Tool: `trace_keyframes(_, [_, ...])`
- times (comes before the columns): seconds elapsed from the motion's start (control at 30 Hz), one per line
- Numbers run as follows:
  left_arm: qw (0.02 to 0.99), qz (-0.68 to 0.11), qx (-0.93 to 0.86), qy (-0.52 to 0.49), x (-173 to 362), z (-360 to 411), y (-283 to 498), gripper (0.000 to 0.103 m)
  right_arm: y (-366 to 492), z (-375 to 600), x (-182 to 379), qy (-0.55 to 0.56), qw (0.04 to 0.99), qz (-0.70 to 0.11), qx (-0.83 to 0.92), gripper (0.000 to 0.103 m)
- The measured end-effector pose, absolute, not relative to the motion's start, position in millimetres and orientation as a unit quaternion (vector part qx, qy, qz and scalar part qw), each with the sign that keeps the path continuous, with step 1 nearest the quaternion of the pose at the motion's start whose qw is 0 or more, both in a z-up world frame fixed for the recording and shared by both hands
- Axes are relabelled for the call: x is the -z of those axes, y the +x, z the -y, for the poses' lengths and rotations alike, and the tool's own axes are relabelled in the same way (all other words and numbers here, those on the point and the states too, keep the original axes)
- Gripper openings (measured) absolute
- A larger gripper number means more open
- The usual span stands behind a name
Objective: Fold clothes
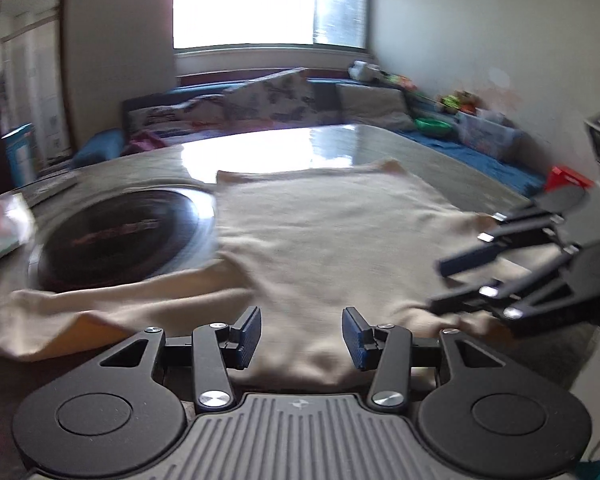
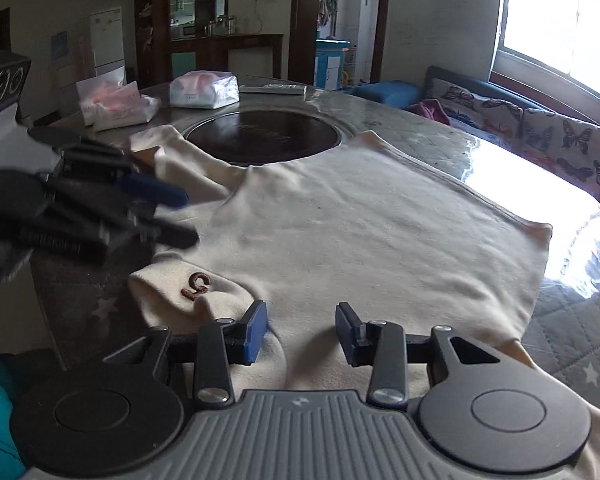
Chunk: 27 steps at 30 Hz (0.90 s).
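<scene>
A cream long-sleeved top (image 1: 332, 240) (image 2: 360, 220) lies spread flat on the table. One sleeve (image 2: 188, 292) with a small brown mark is folded in near my right gripper. The other sleeve (image 1: 100, 304) trails toward the round cooktop. My left gripper (image 1: 301, 320) hovers over the near edge of the top, its blue pads apart with only flat cloth below them. My right gripper (image 2: 301, 312) is open too, above the cloth beside the marked sleeve. Each gripper shows blurred in the other's view: the right gripper (image 1: 438, 285) and the left gripper (image 2: 188, 218).
A round black cooktop (image 2: 260, 136) is set into the glossy table (image 2: 420, 136), partly under the top's edge. Two plastic-wrapped packs (image 2: 204, 90) (image 2: 116, 108) sit at the far side. A sofa with butterfly cushions (image 2: 540, 132) runs along the window wall.
</scene>
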<state>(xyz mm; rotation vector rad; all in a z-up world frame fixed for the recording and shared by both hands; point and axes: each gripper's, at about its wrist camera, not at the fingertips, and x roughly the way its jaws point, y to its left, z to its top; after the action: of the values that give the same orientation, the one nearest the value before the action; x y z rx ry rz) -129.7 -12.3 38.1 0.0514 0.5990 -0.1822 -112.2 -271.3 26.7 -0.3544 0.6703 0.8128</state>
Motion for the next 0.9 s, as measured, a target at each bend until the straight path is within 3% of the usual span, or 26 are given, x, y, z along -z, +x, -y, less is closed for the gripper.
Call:
trace_keyframes(0.33, [0.930,-0.302,-0.194,-0.075,-41,-111,-110,0.050,-110,277,-34,-0.167,0.848,-0.322,-0.386,0.039])
trace_keyframes(0.53, [0.913,-0.324,-0.225,-0.098,-31,-143,-90,0.049,-109,274,-42,-0.170,0.850,-0.314,-0.386,0.039])
trace_keyframes(0.63, [0.913,-0.325,-0.222,-0.103,-26,-147,-85,0.036,-109,273,-44,-0.173,0.851,-0.312,-0.386,0.039])
trace_keyframes(0.7, [0.917,-0.321,-0.213,-0.105,-29,-149,-82,0.014,-108,270,-44,-0.175,0.849,-0.312,-0.388,0.039])
trace_keyframes(0.9, [0.941,-0.273,-0.180,-0.088,-54,-149,-63,0.009,-103,255,-50,-0.187,0.843,-0.305,-0.402,0.039])
